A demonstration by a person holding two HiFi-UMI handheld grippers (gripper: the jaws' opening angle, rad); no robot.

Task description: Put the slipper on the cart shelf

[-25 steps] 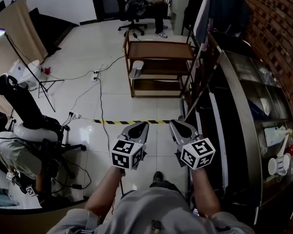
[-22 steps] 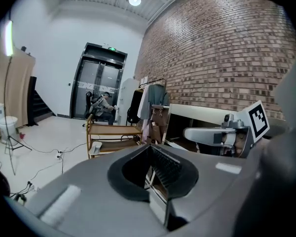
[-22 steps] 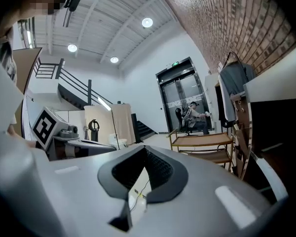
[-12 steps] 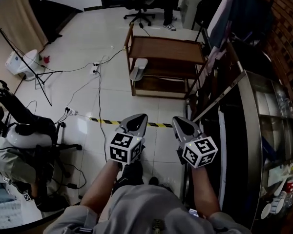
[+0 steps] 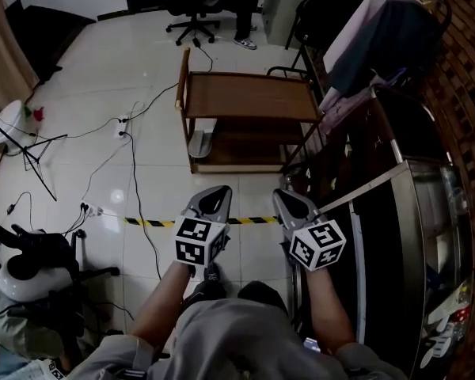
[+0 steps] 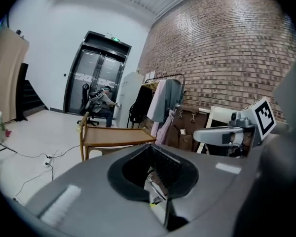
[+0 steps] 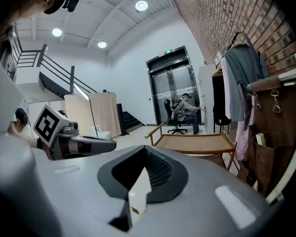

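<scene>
Two pairs low centre, left tongs (image 5: 216,195) and right tongs (image 5: 286,199), both closed and empty. The slipper (image 5: 202,138) lies on the middle shelf of the cart (image 5: 249,97), upper centre.

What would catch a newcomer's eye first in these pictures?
The wooden cart stands mid-floor ahead, a pale slipper at its left side below the top shelf. Nearer, the left tongs and right tongs are held side by side, both shut and empty. Clothes hang at the right.
</scene>
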